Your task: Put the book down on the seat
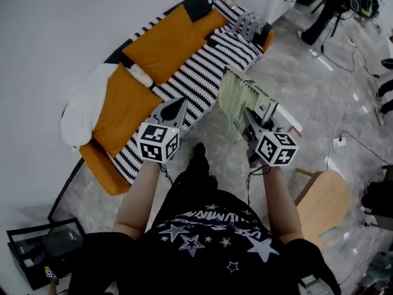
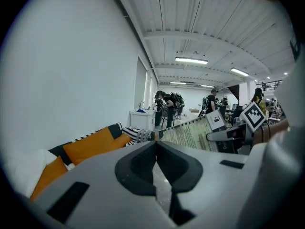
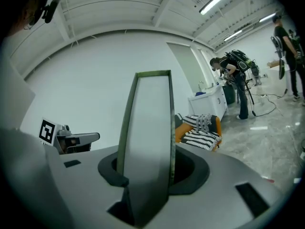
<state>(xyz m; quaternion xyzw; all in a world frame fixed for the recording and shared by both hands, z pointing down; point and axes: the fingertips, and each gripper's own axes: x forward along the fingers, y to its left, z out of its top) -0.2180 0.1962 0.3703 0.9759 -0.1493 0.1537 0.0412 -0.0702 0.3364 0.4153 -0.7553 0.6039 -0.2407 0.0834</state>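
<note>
Now: right claw (image 1: pixel 250 120) grips the book (image 1: pixel 236 94) upright by its near edge, which probably keeps it from flopping. It is in the air over the floor, near the striped seat (image 1: pixel 206 66) to its left. Left claw (image 1: pixel 174 110) is clenched and empty; judged spare.

Bright, even light from ceiling strip lights (image 2: pixel 191 60); fisheye bending and dark corners.

Long orange sofa with black-and-white striped seat cover (image 1: pixel 206 69) stands on grey polished stone floor (image 1: pixel 295 85). Two big orange fabric back cushions (image 1: pixel 163 42) along its rear edge. White soft pillow (image 1: pixel 83 106) at near end, grey-striped crumpled throw (image 1: pixel 249 23) at far end.
</note>
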